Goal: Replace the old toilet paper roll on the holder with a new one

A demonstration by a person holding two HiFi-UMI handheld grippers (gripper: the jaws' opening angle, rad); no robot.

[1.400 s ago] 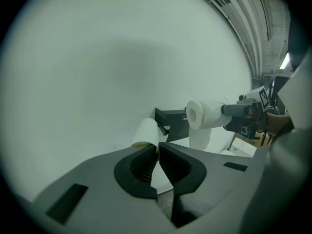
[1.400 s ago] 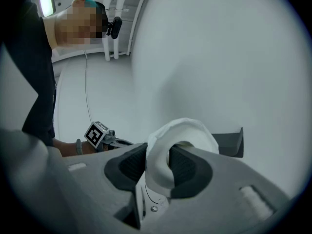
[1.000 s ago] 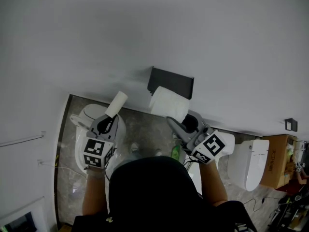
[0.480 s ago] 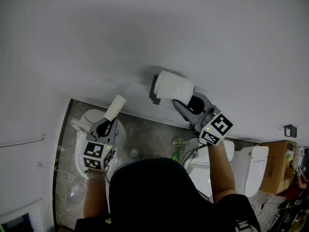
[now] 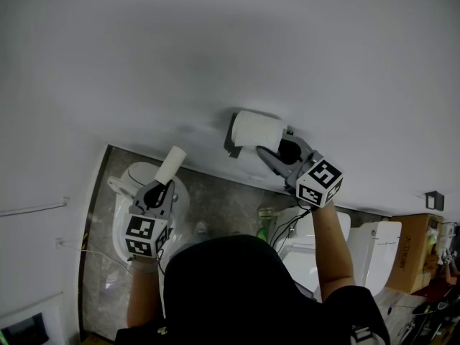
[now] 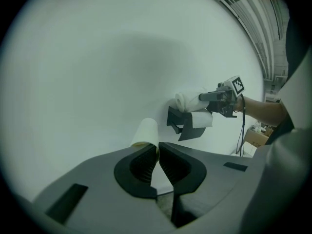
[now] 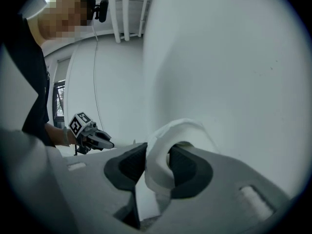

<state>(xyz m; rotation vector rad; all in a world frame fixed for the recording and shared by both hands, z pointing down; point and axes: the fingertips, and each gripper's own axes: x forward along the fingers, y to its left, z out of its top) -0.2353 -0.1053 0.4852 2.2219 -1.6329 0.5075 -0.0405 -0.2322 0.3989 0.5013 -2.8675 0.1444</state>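
The black holder (image 5: 231, 146) is fixed to the white wall. My right gripper (image 5: 273, 148) is shut on the new white toilet paper roll (image 5: 256, 129), pressing it against the holder. In the right gripper view one jaw sits inside the roll's (image 7: 161, 152) core and the other outside its wall. A loose sheet (image 6: 202, 120) hangs below the holder (image 6: 176, 123). My left gripper (image 5: 164, 185) hangs lower left, shut on the end of the old pale bare tube (image 5: 175, 163), which sticks up from the jaws. The tube (image 6: 145, 132) stands clear of the holder.
A white toilet (image 5: 123, 192) stands on the grey floor under my left gripper. Another toilet (image 5: 374, 241) and a cardboard box (image 5: 415, 254) are at the right. A green bottle (image 5: 261, 228) lies on the floor between them. The person's dark head fills the bottom centre.
My right gripper has carried the new roll up and toward the wall, onto the holder. The left gripper with the tube has stayed nearly still.
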